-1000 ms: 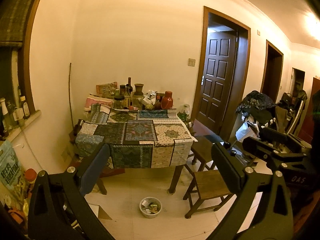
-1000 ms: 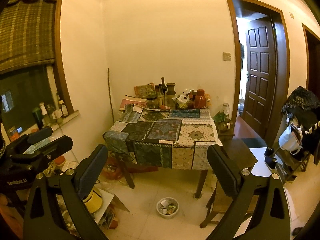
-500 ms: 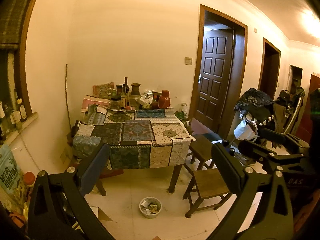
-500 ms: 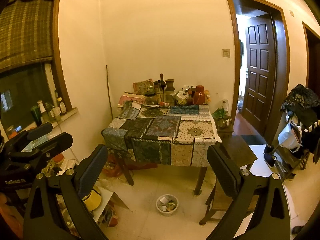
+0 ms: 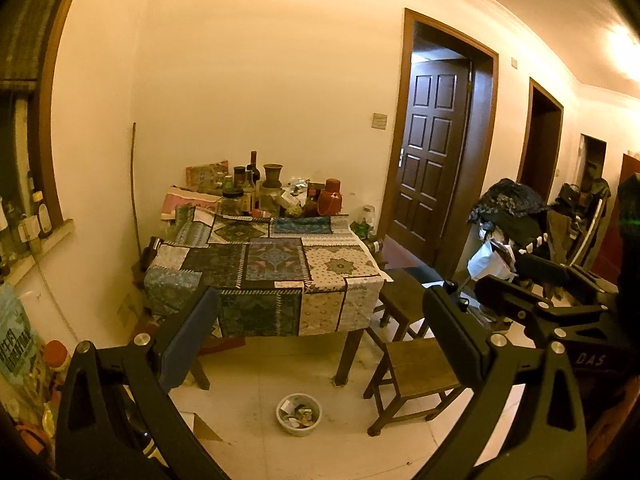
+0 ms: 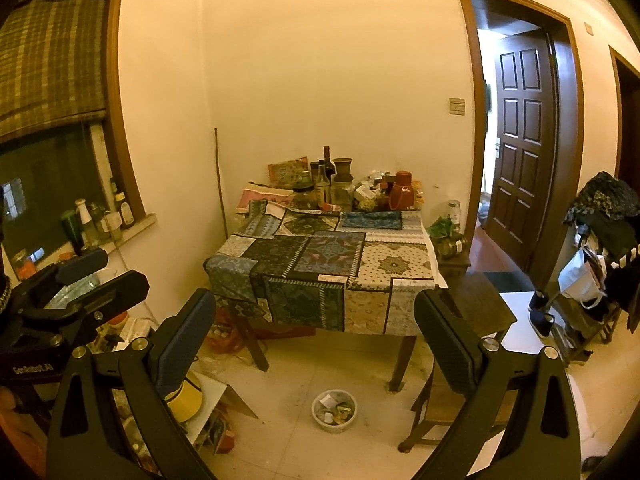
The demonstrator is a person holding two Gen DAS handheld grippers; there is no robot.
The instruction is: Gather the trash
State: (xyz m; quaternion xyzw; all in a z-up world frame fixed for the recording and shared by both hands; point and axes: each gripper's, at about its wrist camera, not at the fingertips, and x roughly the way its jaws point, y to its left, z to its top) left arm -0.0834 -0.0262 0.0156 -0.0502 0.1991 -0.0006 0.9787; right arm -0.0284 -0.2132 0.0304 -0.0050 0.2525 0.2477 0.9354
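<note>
Two hand-held grippers are raised side by side, aimed across a room toward a table (image 5: 352, 276) covered in patchwork cloth. The left gripper (image 5: 320, 340) has its jaws spread wide, gripping nothing. The right gripper (image 6: 316, 336) is equally wide and empty. A small white bowl of trash (image 5: 299, 414) sits on the tiled floor just in front of the table, well away from both. The left view shows two wooden stools (image 5: 420, 364) and further doorways; the right view alone shows a window blind (image 6: 52, 48) and sill bottles (image 6: 86, 220).
</note>
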